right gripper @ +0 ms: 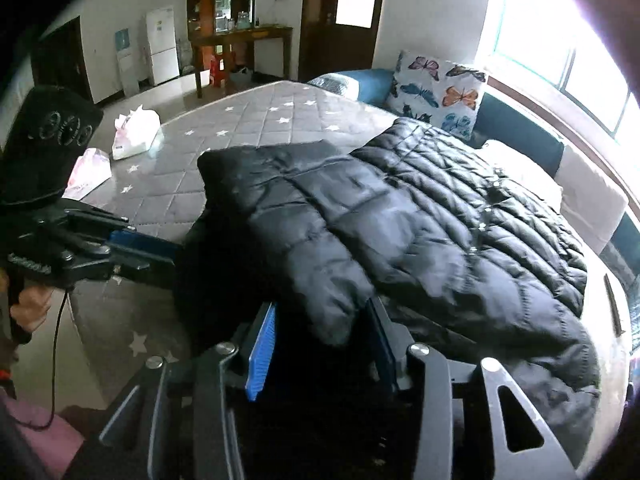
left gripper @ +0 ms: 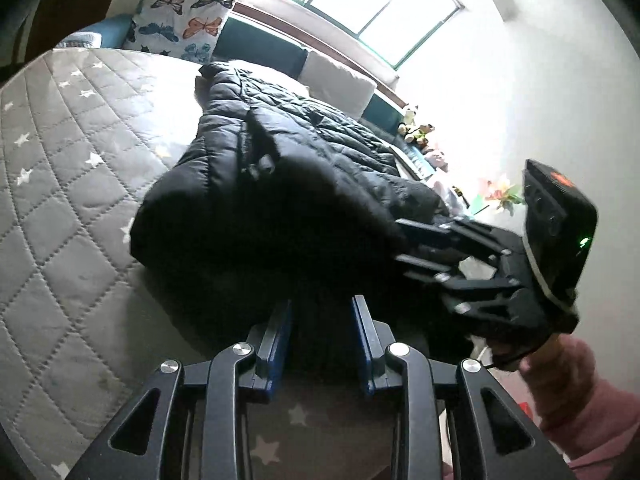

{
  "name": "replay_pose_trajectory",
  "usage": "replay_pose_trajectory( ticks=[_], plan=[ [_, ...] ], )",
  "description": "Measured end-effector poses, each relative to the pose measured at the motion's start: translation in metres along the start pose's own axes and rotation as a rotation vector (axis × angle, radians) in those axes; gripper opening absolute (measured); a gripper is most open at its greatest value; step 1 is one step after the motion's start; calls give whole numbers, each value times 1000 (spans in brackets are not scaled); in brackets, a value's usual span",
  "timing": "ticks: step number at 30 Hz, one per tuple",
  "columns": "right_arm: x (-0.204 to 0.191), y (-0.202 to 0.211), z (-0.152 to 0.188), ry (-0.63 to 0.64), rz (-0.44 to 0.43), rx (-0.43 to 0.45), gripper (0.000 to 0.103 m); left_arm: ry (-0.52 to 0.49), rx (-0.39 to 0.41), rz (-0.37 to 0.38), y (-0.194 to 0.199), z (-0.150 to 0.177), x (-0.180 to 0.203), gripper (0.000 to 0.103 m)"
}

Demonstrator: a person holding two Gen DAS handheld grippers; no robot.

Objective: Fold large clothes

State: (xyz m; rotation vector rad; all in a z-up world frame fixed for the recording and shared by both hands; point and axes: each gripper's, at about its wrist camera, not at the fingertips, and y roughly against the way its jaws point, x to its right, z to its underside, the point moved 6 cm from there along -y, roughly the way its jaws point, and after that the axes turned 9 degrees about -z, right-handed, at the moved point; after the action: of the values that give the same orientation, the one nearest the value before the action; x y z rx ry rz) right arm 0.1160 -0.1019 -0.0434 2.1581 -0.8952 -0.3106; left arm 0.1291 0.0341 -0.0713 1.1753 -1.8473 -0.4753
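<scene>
Black puffer jacket (right gripper: 420, 216) lies part-folded beside the butterfly pillow (right gripper: 436, 92); left gripper (left gripper: 322, 320) and right gripper (right gripper: 320, 320), each with its jaws apart around the near hem, apparently mid-fold.

We see a bedroom with a grey quilted mattress (right gripper: 256, 128) dotted with white stars. At upper right, a bright window (right gripper: 560, 52) floods white walls with daylight. A butterfly-print pillow (right gripper: 438, 94) leans below it. At upper left stand a white fridge (right gripper: 162, 46), a wooden table (right gripper: 244, 40) and a dark door (right gripper: 340, 12).
</scene>
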Motion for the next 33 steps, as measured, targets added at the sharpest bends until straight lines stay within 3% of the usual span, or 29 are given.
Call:
replay_pose_trajectory(
  ticks=[3, 5, 7, 9, 14, 17, 19, 21, 24, 29, 31, 33],
  plan=[
    [-7, -2, 0, 5, -14, -5, 48, 12, 4, 23, 2, -10, 8, 33],
    [-8, 12, -2, -7, -47, 19, 48, 19, 23, 36, 5, -23, 14, 39],
    [-3, 33, -4, -36, -78, 57, 48, 36, 45, 32, 6, -34, 16, 71],
    [5, 49, -6, -62, -77, 90, 48, 87, 72, 2, 5, -48, 12, 84],
    [52, 82, 3, -110, 57, 137, 52, 192, 62, 49, -6, -70, 4, 84],
    [90, 91, 17, -188, 118, 141, 53, 104, 111, -30, -8, -84, 15, 71],
    [116, 94, 28, -261, 142, 146, 53, 43, 117, -110, -12, -88, 23, 40],
    [141, 93, 39, -325, 160, 144, 53, 11, 123, -168, -14, -96, 29, 23],
    [163, 93, 48, -391, 167, 147, 53, -23, 184, -200, -4, -114, 41, 16],
    [178, 108, 49, -416, 175, 212, 53, -157, 369, -266, 28, -130, 69, 14],
    [182, 111, 47, -410, 192, 257, 57, -191, 382, -317, 20, -124, 67, 14],
    [189, 98, 54, -429, 196, 243, 67, -171, 328, -357, 3, -117, 52, 14]
  ],
)
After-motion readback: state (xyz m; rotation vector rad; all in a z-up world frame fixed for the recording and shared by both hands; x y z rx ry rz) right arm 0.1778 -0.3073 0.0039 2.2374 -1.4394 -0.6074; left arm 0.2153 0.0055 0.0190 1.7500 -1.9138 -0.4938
